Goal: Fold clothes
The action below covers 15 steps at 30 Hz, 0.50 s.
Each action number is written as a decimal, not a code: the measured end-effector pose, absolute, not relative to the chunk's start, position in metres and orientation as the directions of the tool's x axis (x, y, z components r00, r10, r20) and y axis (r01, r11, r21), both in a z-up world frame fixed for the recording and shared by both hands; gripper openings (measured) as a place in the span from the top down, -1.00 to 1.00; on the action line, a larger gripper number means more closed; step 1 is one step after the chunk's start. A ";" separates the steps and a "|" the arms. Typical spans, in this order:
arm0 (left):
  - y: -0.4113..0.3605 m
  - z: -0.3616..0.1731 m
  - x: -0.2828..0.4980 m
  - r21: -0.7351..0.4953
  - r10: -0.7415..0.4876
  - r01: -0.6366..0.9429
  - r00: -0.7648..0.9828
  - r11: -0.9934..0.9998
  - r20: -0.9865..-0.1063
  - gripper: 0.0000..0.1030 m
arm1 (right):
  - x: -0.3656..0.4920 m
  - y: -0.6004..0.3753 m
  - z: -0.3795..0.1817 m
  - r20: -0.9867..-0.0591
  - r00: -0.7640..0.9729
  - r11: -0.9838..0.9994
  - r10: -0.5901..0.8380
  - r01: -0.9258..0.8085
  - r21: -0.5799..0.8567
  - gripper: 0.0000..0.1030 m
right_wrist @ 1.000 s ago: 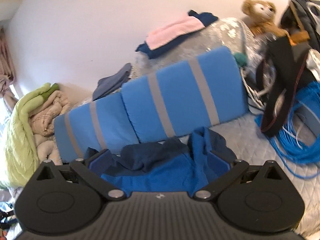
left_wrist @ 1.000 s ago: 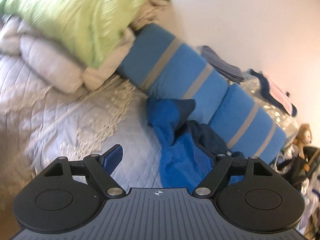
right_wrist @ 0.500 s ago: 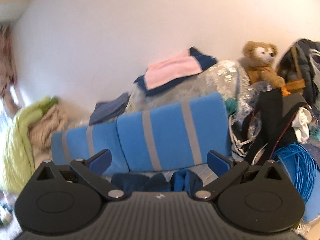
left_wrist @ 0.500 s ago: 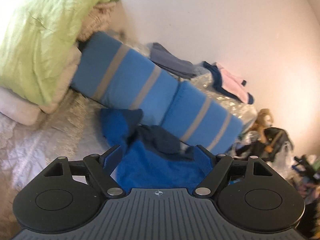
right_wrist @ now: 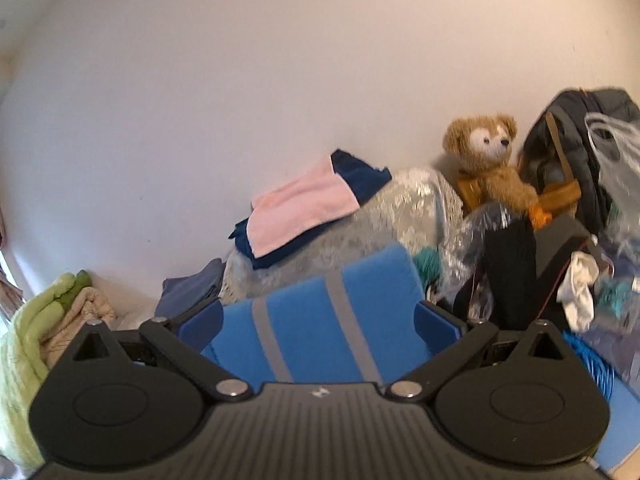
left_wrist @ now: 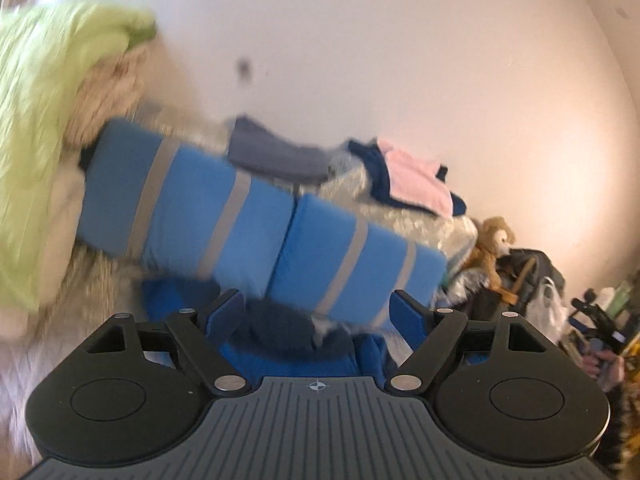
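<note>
The blue garment (left_wrist: 288,344) lies crumpled on the bed, low in the left wrist view, bunched against the foot of the blue striped cushion (left_wrist: 256,216) that leans along the wall. It has a dark navy part on top and brighter blue cloth below, and it looks rumpled rather than flat or folded. How far the folding has gone cannot be told from this heap.

The left tool (left_wrist: 318,312) has its fingers spread wide with nothing between them, and the garment sits straight ahead of and below it, partly hidden behind the tool's own body. The right tool (right_wrist: 320,320) is also spread and holds nothing; it points higher, at the cushion and the wall, and the garment does not show in its view at all.

So the left tool looks the nearer one, with the cloth just under its fingers. The heap seems to stretch sideways along the cushion's base, though the left view is blurred and its outline is unclear. Any grasp would call for the right tool to tip downward before the cloth comes into its reach.

Behind the cushion lie a pink towel (right_wrist: 300,208) and a teddy bear (right_wrist: 488,160).
</note>
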State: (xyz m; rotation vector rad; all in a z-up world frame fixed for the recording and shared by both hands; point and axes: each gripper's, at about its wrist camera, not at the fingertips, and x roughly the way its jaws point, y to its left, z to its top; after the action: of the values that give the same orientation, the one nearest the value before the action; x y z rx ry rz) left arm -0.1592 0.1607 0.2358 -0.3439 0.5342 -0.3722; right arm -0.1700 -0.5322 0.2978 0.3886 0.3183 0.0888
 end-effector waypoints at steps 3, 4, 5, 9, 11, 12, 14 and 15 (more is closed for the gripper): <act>0.133 0.216 -0.142 -0.374 -0.391 0.242 0.829 0.895 -0.400 -0.68 | -0.158 -0.515 0.275 -0.312 0.938 0.937 0.151 -0.036 0.347 -0.99; 0.120 0.204 -0.135 -0.355 -0.375 0.234 0.832 0.905 -0.408 -0.68 | -0.154 -0.507 0.265 -0.323 0.933 0.942 0.158 -0.043 0.334 -0.99; 0.107 0.192 -0.127 -0.335 -0.358 0.225 0.836 0.915 -0.415 -0.68 | -0.149 -0.498 0.255 -0.336 0.928 0.946 0.164 -0.052 0.320 -0.99; 0.055 0.138 -0.095 -0.247 -0.315 0.218 0.815 0.944 -0.485 -0.68 | -0.131 -0.464 0.214 -0.385 0.903 0.960 0.189 -0.087 0.266 -0.98; 0.035 0.115 -0.083 -0.244 -0.319 0.222 0.802 0.944 -0.505 -0.68 | -0.122 -0.447 0.196 -0.410 0.889 0.963 0.206 -0.110 0.246 -0.98; 0.027 0.104 -0.078 -0.254 -0.326 0.223 0.797 0.941 -0.508 -0.68 | -0.117 -0.439 0.188 -0.422 0.880 0.963 0.218 -0.123 0.240 -0.98; 0.011 0.078 -0.069 -0.265 -0.328 0.217 0.795 0.939 -0.511 -0.68 | -0.108 -0.424 0.173 -0.439 0.868 0.963 0.232 -0.140 0.231 -0.98; 0.004 0.065 -0.067 -0.268 -0.325 0.212 0.796 0.940 -0.511 -0.68 | -0.103 -0.417 0.166 -0.447 0.862 0.963 0.238 -0.148 0.226 -0.98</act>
State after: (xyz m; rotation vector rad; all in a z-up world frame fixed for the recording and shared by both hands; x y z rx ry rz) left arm -0.0666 0.0036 0.0651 -0.2020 0.5834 -0.2907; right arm -0.1032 -0.4166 0.1660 0.1872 0.4909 0.2036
